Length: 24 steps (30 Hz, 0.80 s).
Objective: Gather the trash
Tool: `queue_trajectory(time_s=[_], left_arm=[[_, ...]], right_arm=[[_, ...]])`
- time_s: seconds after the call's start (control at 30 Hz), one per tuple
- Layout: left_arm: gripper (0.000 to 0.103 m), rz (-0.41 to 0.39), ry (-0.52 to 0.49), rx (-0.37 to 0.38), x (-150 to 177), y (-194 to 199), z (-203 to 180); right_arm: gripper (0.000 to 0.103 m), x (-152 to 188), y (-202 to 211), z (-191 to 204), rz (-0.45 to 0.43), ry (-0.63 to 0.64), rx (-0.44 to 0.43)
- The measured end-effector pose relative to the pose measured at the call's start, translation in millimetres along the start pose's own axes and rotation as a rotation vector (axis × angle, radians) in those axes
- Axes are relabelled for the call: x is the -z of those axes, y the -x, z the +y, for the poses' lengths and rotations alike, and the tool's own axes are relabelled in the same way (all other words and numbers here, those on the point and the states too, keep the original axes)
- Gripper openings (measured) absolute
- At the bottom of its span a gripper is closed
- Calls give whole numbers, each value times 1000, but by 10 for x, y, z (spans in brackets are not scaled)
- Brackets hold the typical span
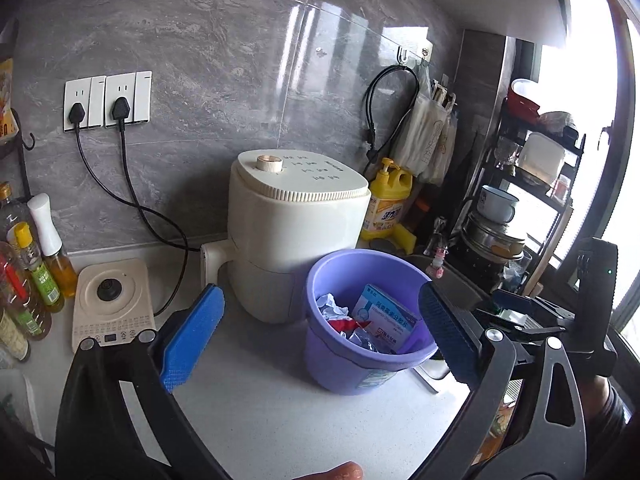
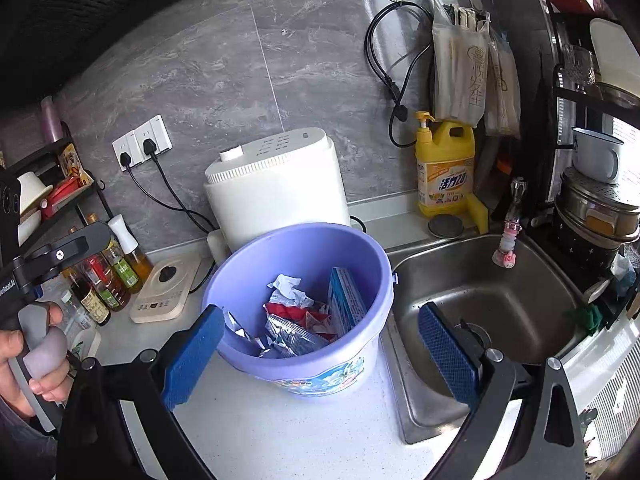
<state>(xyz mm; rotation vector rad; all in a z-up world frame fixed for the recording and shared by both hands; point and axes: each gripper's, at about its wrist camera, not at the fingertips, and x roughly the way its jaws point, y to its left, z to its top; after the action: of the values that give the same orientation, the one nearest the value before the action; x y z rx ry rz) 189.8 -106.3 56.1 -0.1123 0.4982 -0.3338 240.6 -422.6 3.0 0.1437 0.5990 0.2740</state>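
- Left wrist view: the left gripper (image 1: 320,326) stands with its blue pads spread wide and nothing between them; the purple bucket (image 1: 352,364) sits on the white counter (image 1: 260,400) just beyond the gap, nearer the right pad.
- In the bucket lie a blue-and-white medicine box (image 1: 386,318) leaning on the right wall, crumpled white paper (image 1: 332,306) to its left, a red wrapper (image 1: 348,325) and silvery foil packets (image 1: 366,338) at the near side.
- Just behind the bucket stands a cream appliance (image 1: 296,216) with a round knob on its lid; to its left a flat cream cooker plate (image 1: 112,304) lies on the counter.
- Far left, oil and sauce bottles (image 1: 40,272) crowd the counter edge; two black plugs sit in the wall sockets (image 1: 108,98).
- At far right the other tool shows, black, with a dark sleeve below it.
- Right wrist view: the right gripper (image 2: 318,336) is also wide apart and empty; its left pad overlaps the bucket's near rim in the picture, its right pad hangs over the steel sink (image 2: 500,292).
- The bucket stands on the counter just left of the sink, the same trash inside it.
- A yellow detergent bottle (image 2: 444,168) stands behind the sink by the grey wall, with a yellow sponge (image 2: 478,210) at its foot.
- A dish rack (image 2: 592,184) with pots and a white mug fills the far right.
- At the left edge a hand (image 2: 24,356) grips a grey handle.
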Motion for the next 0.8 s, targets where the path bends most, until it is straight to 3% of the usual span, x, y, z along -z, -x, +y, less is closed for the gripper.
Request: queue_trajectory(time_s=[0.27,0.8], left_arm=[[97,-28,50,-129,108,646,286],[97,-54,91,-234,383,1745,463]], right_arm=[[95,-63,44,336,4,43,-62],[95,24,601,921,-17,73,-116]])
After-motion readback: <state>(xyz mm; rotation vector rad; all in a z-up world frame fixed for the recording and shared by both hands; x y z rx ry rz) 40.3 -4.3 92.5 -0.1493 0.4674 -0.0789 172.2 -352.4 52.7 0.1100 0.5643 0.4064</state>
